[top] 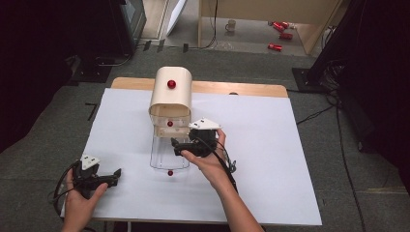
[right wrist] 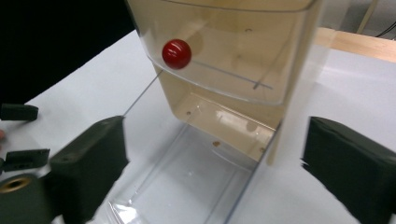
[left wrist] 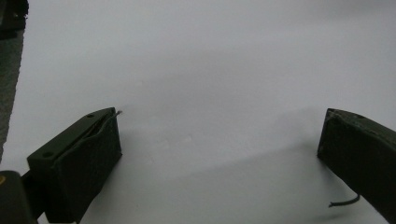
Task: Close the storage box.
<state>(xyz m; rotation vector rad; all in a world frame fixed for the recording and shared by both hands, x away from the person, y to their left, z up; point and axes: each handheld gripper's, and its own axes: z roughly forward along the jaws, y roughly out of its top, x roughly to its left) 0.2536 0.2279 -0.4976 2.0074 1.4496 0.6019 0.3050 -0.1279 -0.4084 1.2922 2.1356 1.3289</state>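
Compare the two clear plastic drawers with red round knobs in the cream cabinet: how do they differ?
The lower clear drawer is pulled far out onto the white table; the upper clear drawer sits nearly closed in the cream cabinet. The lower drawer's red knob lies nearest the person; the upper one's knob stays by the cabinet front. The open right gripper hovers at the lower drawer. Both look empty.

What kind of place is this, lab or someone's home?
Most likely a lab or recording workspace, not a home. A table covered in plain white sheet holds a single cream drawer unit, cables trail over grey carpet, and dark equipment stands around the edges.
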